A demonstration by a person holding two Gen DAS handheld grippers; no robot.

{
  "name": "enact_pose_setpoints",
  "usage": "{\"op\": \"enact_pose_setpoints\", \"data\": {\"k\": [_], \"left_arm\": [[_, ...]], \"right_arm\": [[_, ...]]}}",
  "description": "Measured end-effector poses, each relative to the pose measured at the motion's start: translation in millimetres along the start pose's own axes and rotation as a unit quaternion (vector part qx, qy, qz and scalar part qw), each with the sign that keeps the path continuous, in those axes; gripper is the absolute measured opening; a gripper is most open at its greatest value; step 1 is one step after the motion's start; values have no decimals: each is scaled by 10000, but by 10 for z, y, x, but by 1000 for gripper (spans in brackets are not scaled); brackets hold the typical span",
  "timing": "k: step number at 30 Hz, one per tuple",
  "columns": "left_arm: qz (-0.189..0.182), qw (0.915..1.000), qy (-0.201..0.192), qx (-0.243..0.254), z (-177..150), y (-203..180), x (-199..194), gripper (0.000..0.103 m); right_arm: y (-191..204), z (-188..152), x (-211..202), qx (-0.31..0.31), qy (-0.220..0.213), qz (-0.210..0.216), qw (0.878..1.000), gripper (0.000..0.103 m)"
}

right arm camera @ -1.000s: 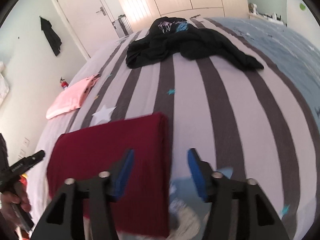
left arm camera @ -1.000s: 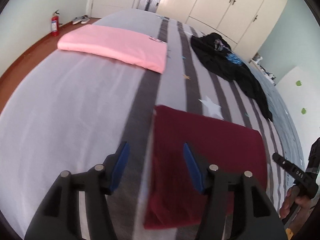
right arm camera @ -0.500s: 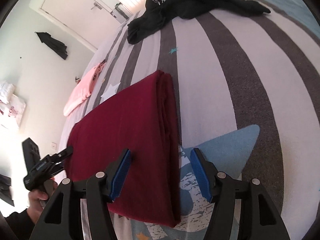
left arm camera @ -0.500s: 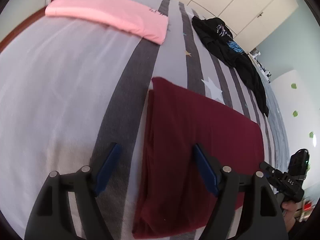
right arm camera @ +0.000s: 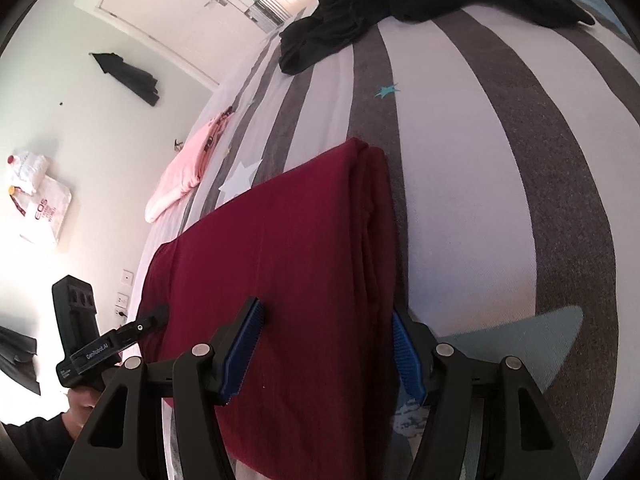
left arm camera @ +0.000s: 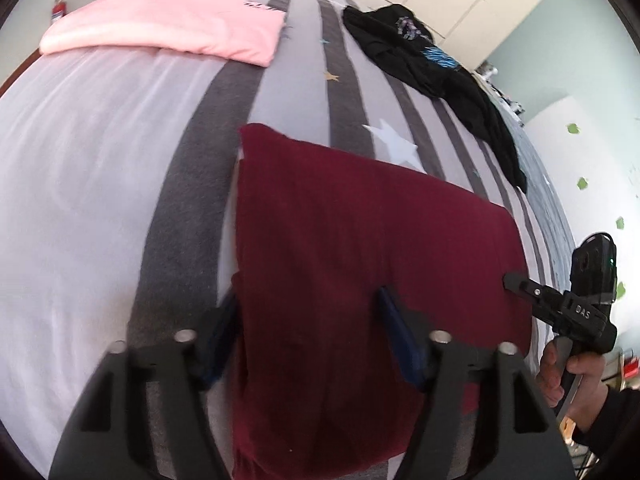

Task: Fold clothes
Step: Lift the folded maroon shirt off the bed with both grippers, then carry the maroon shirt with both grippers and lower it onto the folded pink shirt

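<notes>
Maroon garment [left arm camera: 360, 240] lies as flat folded rectangle on bed [left arm camera: 100, 160]. Pink garment [left arm camera: 168, 28] beyond it also folded; black garment [left arm camera: 420, 64] beyond it crumpled, likely left. Left gripper [left arm camera: 308, 336], right gripper [right arm camera: 324, 348]: fingers wide, straddling maroon side edges, not pinching.

Left claw [left arm camera: 306, 332] agape, low; right claw [right arm camera: 324, 350] agape, low.

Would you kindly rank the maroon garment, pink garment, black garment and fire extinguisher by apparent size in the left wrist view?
1. Maroon garment, nearest the camera, so its lead is partly nearness.
2. Pink garment and black garment: look alike, unranked.
3. Fire extinguisher, smallest, farthest away.
</notes>
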State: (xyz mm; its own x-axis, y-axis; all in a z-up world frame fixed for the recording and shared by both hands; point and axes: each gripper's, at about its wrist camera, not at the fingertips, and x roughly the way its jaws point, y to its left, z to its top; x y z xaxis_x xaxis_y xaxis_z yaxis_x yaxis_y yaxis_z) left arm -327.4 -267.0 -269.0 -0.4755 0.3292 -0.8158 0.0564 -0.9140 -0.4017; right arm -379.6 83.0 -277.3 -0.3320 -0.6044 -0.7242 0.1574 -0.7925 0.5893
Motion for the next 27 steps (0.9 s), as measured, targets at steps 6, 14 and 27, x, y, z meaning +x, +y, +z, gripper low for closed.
{"op": "enact_pose_setpoints", "data": {"k": [6, 14, 27], "left_arm": [[8, 9999, -73, 91, 29, -76, -62, 29], [-175, 9991, -347, 154, 298, -104, -436, 22], [173, 9945, -832, 607, 2213, 1143, -913, 22]], "right_arm": [[76, 4, 41, -36, 102, -109, 9999, 21], [520, 72, -248, -76, -249, -753, 9968, 14], [1969, 1290, 634, -215, -977, -256, 9947, 14]]}}
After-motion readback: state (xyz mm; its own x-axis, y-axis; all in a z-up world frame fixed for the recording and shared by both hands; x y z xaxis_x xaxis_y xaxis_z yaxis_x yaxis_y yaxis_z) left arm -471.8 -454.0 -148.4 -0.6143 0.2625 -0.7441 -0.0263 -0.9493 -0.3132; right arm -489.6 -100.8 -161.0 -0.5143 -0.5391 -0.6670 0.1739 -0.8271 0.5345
